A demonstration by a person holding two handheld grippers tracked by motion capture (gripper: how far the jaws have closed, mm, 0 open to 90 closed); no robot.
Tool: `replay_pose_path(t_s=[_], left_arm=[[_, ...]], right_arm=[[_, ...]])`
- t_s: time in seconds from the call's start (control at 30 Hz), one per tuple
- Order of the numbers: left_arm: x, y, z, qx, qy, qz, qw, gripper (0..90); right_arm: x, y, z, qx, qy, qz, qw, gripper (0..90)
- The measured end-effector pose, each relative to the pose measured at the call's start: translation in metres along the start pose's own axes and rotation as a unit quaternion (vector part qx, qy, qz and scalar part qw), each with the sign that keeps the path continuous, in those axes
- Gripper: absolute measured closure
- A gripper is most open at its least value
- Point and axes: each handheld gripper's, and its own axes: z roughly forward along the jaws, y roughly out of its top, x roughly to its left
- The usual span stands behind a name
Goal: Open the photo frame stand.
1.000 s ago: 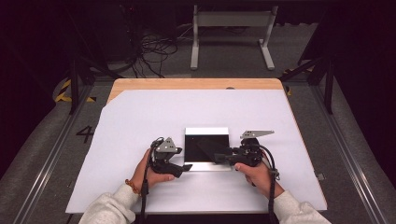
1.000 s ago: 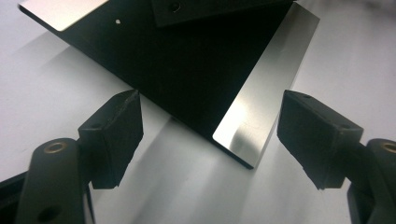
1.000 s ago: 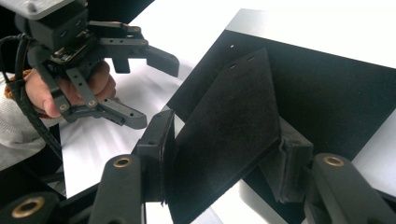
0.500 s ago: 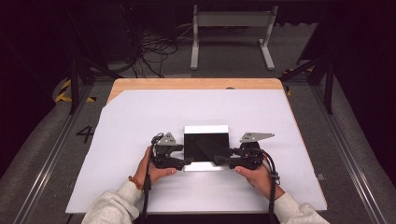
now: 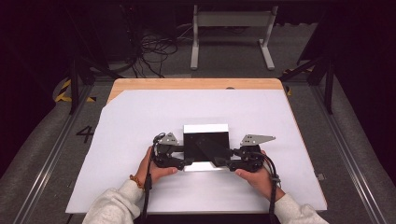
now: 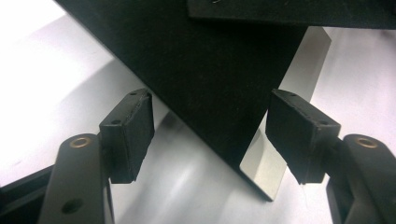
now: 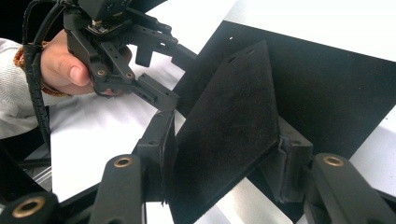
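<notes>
A black square panel (image 5: 194, 142) with a silvery rim (image 5: 205, 128) lies flat on the white sheet. My right gripper (image 5: 219, 162) is at its near right corner, shut on a thin black felt-like flap (image 7: 229, 116) that it holds tilted up off the panel (image 7: 327, 88). My left gripper (image 5: 189, 162) is at the near left corner. Its jaws have just been closing, and they straddle the panel's corner (image 6: 219, 93) with both pads (image 6: 135, 133) clear of it. The left gripper (image 7: 173, 77) also shows in the right gripper view, held in a hand.
The white sheet (image 5: 140, 121) covers most of a wooden table (image 5: 196, 84), whose far edge is bare. Dark floor, cables (image 5: 149, 51) and a white stand (image 5: 231, 32) lie beyond the table. Both forearms in pale sleeves come in from the near edge.
The left gripper has shifted slightly towards the panel's near left corner, and its jaws have narrowed around it. The right gripper has stayed put with the flap.
</notes>
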Motion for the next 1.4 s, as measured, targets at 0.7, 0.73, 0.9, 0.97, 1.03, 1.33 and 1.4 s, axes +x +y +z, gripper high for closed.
replay_pose_path(t_s=[0.7,0.73,0.9,0.97,1.03,1.33,1.4], left_arm=[[0.005,0.011,-0.006,-0.031,0.019,0.020,0.9992,41.9],[0.005,0.012,-0.006,-0.035,0.021,0.021,0.9990,42.7],[0.002,0.016,-0.008,-0.042,0.034,0.034,0.9979,46.3],[0.002,0.016,-0.010,-0.048,0.036,0.039,0.9974,48.3],[0.002,0.016,-0.011,-0.050,0.038,0.044,0.9971,49.7],[-0.005,0.017,-0.018,-0.060,0.054,0.067,0.9944,54.9],[-0.007,0.017,-0.019,-0.063,0.056,0.072,0.9938,56.0]], right_arm=[[0.010,0.002,-0.005,0.007,-0.008,-0.036,0.9993,50.9],[0.010,0.002,-0.006,0.008,-0.009,-0.037,0.9992,51.3],[0.010,0.003,-0.009,0.006,-0.017,-0.048,0.9987,53.3],[0.009,0.003,-0.010,0.006,-0.020,-0.049,0.9986,54.4],[0.009,0.002,-0.011,0.005,-0.020,-0.052,0.9984,54.9],[0.010,-0.001,-0.012,0.011,-0.024,-0.063,0.9977,59.0],[0.012,-0.002,-0.014,0.012,-0.024,-0.067,0.9974,59.9]])
